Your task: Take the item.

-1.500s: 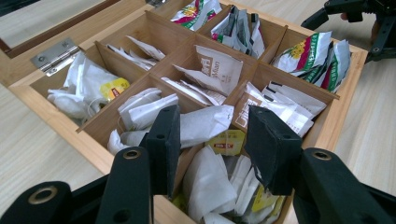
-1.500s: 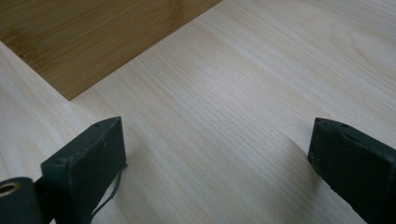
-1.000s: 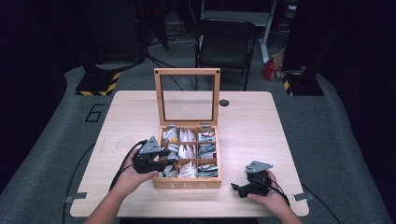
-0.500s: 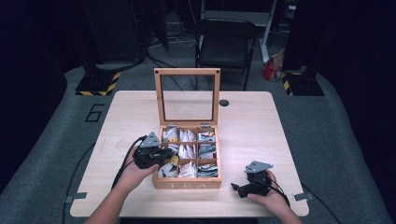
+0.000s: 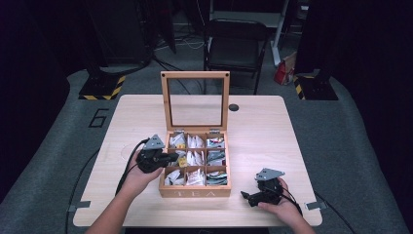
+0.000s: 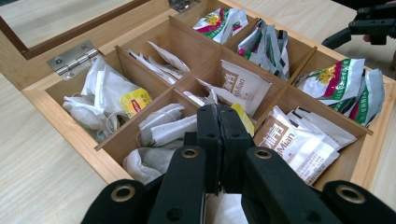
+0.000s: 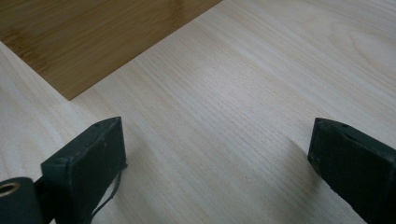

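An open wooden tea box [image 5: 195,191] sits mid-table, its glass lid [image 5: 196,100] standing upright. Its compartments hold white tea bags [image 6: 100,95], brown sachets [image 6: 289,140] and green-printed sachets [image 6: 345,81]. My left gripper [image 5: 173,157] reaches over the box's left side. In the left gripper view its jaws [image 6: 218,109] are pressed together above the middle-left compartment, beside a yellow tag [image 6: 243,119], and I see nothing gripped between them. My right gripper [image 5: 246,196] rests low on the table, right of the box front, with its jaws [image 7: 217,140] wide apart over bare wood.
A small black disc [image 5: 234,107] lies on the table behind the box. The box's side wall [image 7: 93,37] lies just ahead of the right gripper. A black chair [image 5: 236,44] stands beyond the table's far edge. Cables trail off the near edge.
My left gripper has slid right, from beside the box to over its left compartments. The right gripper has stayed in place.
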### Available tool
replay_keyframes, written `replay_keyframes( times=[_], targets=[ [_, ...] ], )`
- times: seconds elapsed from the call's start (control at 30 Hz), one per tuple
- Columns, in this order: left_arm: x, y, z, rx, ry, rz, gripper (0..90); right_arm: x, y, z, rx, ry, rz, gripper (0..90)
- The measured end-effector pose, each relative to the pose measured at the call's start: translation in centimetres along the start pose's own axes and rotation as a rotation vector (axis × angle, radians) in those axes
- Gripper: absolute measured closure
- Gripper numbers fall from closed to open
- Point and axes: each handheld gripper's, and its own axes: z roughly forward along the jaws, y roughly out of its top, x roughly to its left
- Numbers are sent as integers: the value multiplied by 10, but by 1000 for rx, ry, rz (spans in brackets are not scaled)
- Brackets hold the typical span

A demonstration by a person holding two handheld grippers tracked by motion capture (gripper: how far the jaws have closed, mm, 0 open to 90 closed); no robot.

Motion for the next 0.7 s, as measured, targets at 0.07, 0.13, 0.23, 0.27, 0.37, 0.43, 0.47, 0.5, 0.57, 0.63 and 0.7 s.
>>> replay_keyframes(
  times=[0.07,0.13,0.23,0.27,0.37,0.43,0.47,0.5,0.57,0.63,0.7],
  targets=[
    [0,1,-2,5,-2,1,889,0,0,0,0,0,0,34],
    [1,2,-4,4,6,2,889,0,0,0,0,0,0,34],
    [2,5,-8,-3,6,2,889,0,0,0,0,0,0,34],
    [2,6,-10,-6,9,1,889,0,0,0,0,0,0,34],
    [4,9,-17,-17,16,1,889,0,0,0,0,0,0,34],
    [6,9,-22,-26,17,-14,889,0,0,0,0,0,0,34],
    [7,9,-25,-28,23,-16,889,0,0,0,0,0,0,34],
    [8,9,-27,-31,26,-20,889,0,0,0,0,0,0,34],
    [11,8,-31,-38,35,-22,889,0,0,0,0,0,0,34],
    [12,8,-35,-41,40,-32,889,0,0,0,0,0,0,34],
    [14,7,-38,-50,52,-34,889,0,0,0,0,0,0,34]
  ],
)
